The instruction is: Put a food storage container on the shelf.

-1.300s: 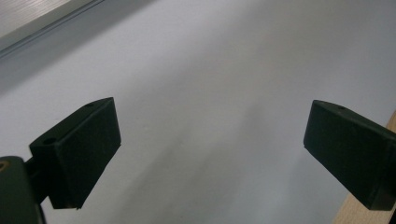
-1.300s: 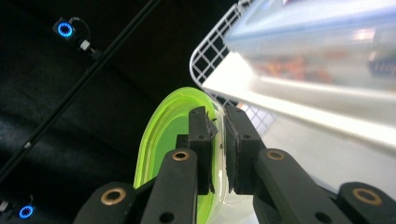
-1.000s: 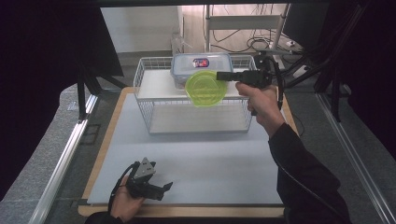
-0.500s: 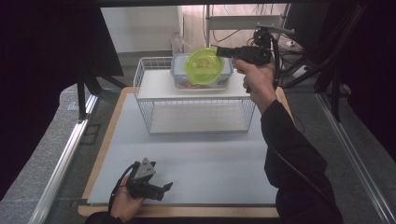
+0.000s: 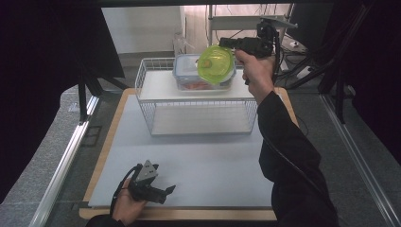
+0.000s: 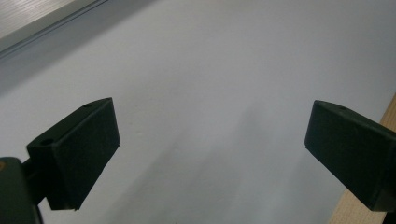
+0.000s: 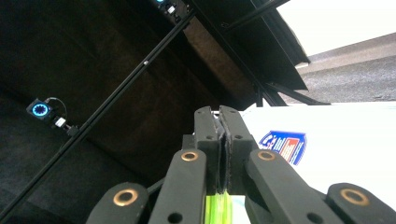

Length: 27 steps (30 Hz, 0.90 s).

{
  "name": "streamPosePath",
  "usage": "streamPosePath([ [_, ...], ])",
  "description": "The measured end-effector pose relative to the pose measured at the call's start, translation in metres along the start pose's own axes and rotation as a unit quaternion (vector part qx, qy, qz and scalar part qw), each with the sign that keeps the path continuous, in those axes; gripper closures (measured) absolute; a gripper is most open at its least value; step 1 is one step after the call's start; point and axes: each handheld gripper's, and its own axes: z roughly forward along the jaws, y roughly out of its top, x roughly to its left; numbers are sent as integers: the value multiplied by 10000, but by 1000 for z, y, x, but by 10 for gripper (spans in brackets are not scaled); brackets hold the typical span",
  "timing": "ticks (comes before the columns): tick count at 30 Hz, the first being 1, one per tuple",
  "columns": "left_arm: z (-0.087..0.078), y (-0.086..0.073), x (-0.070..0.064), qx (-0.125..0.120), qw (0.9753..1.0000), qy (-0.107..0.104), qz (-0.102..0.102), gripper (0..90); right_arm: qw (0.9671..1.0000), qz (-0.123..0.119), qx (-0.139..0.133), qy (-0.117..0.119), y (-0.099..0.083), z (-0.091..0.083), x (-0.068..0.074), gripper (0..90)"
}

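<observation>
A translucent green bowl (image 5: 215,64) hangs tilted in the air, held by its rim in my right gripper (image 5: 224,44), which is shut on it. It hovers above a clear lidded container (image 5: 189,78) on the top shelf of a white wire rack (image 5: 156,90). In the right gripper view the jaws (image 7: 220,154) pinch the thin green bowl edge (image 7: 218,207), and the container's white lid with a blue and red label (image 7: 282,145) lies beyond. My left gripper (image 5: 165,195) rests low on the white table mat (image 5: 213,165), open and holding nothing (image 6: 210,154).
The rack has a lower shelf (image 5: 198,120) open toward the front. The mat lies on a wooden board (image 5: 106,146). A metal rail (image 5: 66,161) runs along the left side. Dark frame posts and cables (image 5: 307,61) stand at the back right.
My right gripper has carried the green bowl up and back, from in front of the rack's top shelf to above the lidded container. The left gripper has stayed put.
</observation>
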Motion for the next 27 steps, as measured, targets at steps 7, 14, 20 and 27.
streamPosePath([
  [7,1,-1,0,26,10000,-41,6,32,9998,85,-97,-141,10,7,-10,872],
  [14,1,-1,0,31,10000,-85,-2,32,9983,-2,-209,-550,18,16,-22,856],
  [20,2,-1,0,59,9999,-115,12,33,9962,-84,-283,-814,19,18,-32,844],
  [27,3,-1,-1,102,9998,-135,59,33,9938,-236,-288,-1043,18,19,-36,807],
])
